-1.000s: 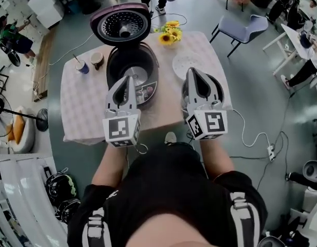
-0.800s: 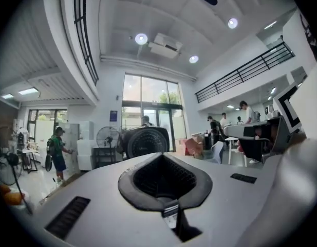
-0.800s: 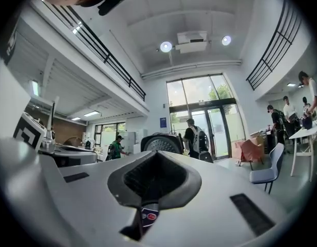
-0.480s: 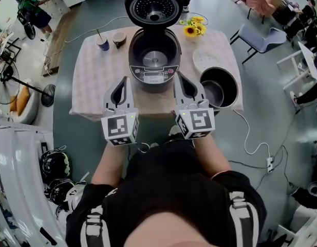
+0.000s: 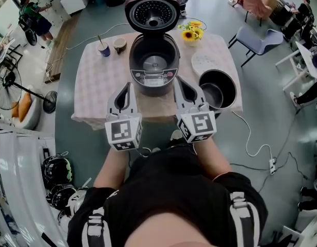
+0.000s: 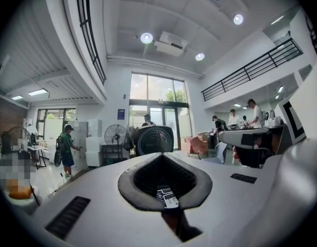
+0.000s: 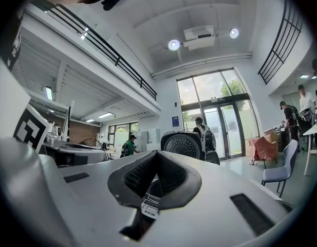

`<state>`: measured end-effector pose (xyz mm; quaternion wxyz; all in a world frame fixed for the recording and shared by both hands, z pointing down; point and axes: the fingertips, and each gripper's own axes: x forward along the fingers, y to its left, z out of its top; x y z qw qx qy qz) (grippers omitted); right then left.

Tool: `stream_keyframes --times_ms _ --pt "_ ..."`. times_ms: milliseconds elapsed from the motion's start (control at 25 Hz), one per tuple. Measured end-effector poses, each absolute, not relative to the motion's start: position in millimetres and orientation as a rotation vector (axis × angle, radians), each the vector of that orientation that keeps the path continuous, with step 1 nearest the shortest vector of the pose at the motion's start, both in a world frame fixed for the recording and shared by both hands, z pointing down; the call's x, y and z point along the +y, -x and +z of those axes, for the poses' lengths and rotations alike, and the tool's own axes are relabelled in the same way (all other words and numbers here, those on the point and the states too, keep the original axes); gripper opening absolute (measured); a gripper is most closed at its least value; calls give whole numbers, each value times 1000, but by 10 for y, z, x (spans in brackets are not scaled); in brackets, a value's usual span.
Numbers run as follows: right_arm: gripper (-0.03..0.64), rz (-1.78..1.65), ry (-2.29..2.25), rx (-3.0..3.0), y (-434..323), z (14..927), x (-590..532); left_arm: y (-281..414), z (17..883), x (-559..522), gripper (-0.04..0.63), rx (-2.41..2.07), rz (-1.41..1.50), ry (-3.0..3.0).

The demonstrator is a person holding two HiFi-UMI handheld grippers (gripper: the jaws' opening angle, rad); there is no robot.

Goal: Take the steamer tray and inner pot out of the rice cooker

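looks done: steamer tray (image 5: 202,62) and inner pot (image 5: 226,84) sit right of right gripper (image 5: 181,84) fingers, closed on nothing; left gripper (image 5: 126,89) likewise; rice cooker (image 5: 153,77) empty

In the left gripper view, the pale grey left gripper (image 6: 162,161), its jaws closed together, is covering nearly all of the dark round rice cooker (image 6: 154,139). Only the open lid is showing above it, and a sliver of control panel is peeking through the hollow. The right gripper (image 7: 156,156), likewise closed, is masking the same cooker. In the head view, the panel's print is appearing too small to read. The black metal inner pot (image 5: 220,86) is covering the near rim of the white round steamer tray (image 5: 203,62). Both grippers are hiding part of the near edge of the checked-cloth desk (image 5: 96,81).
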<state>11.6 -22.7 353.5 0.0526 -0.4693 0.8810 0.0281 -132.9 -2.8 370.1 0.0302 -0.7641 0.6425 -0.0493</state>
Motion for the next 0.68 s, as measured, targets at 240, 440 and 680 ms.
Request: stream_keyframes --times_ms 240,440,680 --pt "0 71 1443 2651 -220 3520 -256 1218 3662 -63 3 1945 -163 2369" --pt "0 77 1449 2651 -246 3519 -238 1179 3692 -73 3 1940 -175 2387" --pt "0 58 1472 2634 -339 3538 -196 1126 3693 -54 3 1934 -177 2399"
